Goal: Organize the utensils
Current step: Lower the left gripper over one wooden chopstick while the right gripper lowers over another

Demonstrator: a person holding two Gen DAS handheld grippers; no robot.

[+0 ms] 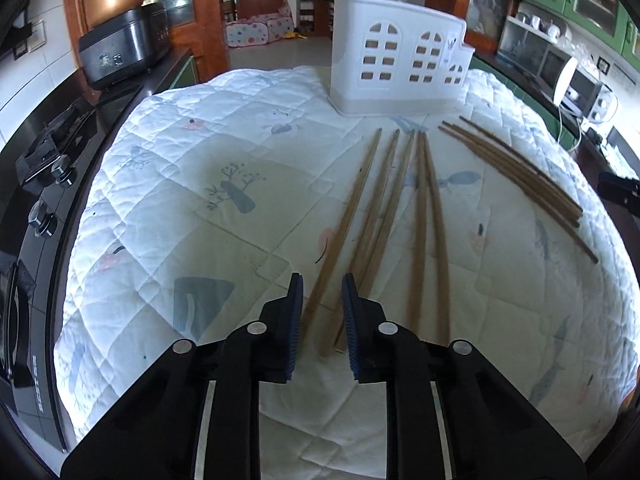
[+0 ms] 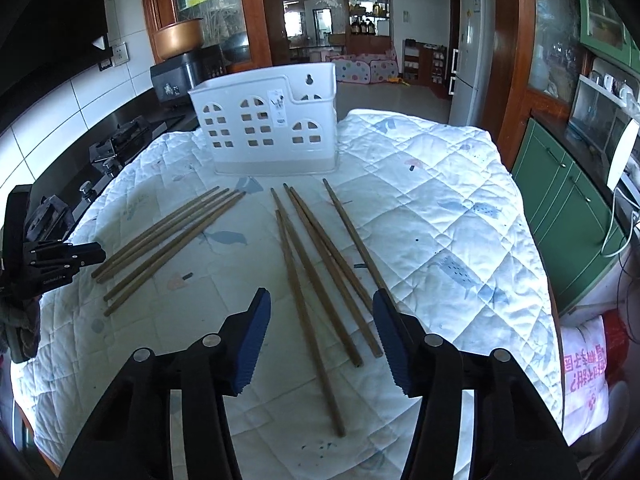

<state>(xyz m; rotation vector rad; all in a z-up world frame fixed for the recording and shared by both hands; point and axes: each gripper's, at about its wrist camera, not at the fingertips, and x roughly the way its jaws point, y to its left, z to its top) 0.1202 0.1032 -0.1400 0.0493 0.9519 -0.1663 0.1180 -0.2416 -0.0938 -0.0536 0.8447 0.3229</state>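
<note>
Quilted white cloth (image 1: pixel 240 128) covering the work surface; far edges bent by the fisheye, printed motifs legible only close in. Stove (image 1: pixel 44 184) at left, cut off by the lens rim — knobs visible, burners not.

White plastic utensil holder (image 2: pixel 264 132) upright at the far side of the cloth, walls pierced with window-shaped holes. Interior not visible from either view; nothing protruding above the rim.

Two groups of wooden chopsticks flat on the cloth in front of the holder, none in it. Left group (image 1: pixel 384 216): five, near ends hidden behind the left gripper (image 1: pixel 322 280). Right group (image 2: pixel 320 264): five, fanned out, the outermost cut off by the gripper's right finger.

Left gripper: jaws narrow, straddling one chopstick's near end; pads apart from it, no contact seen. Image slightly blurred there.

Right gripper (image 2: pixel 322 296): jaws moderately wide — several chopsticks lying between the fingers, none gripped.
</note>
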